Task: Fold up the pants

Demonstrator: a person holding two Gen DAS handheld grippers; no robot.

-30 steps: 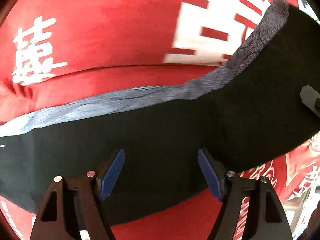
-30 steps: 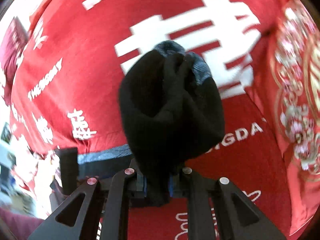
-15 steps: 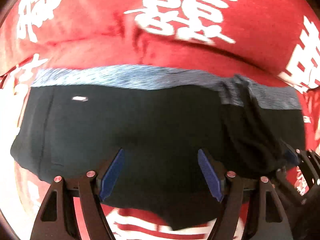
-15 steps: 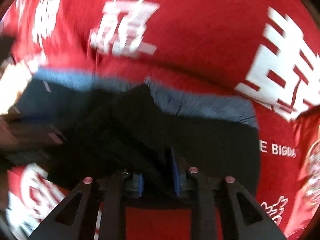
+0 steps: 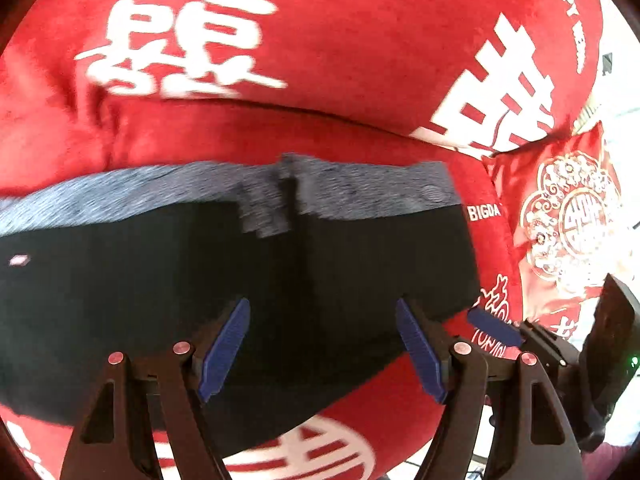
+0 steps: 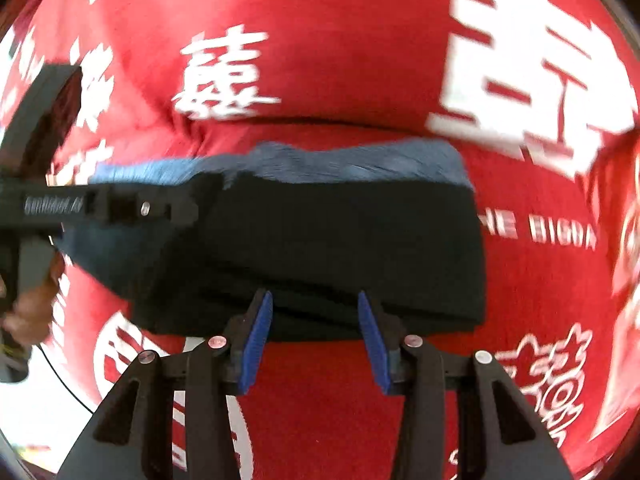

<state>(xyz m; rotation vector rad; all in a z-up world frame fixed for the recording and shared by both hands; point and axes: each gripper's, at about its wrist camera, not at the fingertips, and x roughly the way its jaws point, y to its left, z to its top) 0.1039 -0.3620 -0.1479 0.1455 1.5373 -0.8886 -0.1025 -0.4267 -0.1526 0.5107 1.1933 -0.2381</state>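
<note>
We see the black pants [image 5: 200, 280] with their grey-blue waistband [image 5: 360, 192] lying folded on the red blanket [image 5: 360, 60]. Our left tongs [image 5: 322, 346] gape wide over them, empty; our right tongs [image 6: 314, 340] stand open at the near fold, gripping nothing.

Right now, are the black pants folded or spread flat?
Folded: the black pants show stacked layers along the near edge, grey waistband doubled over itself.

We read "BIGDA" in white on the red blanket [image 5: 484, 213] beside the pants [image 5: 240, 280], plus large white Chinese characters.
</note>
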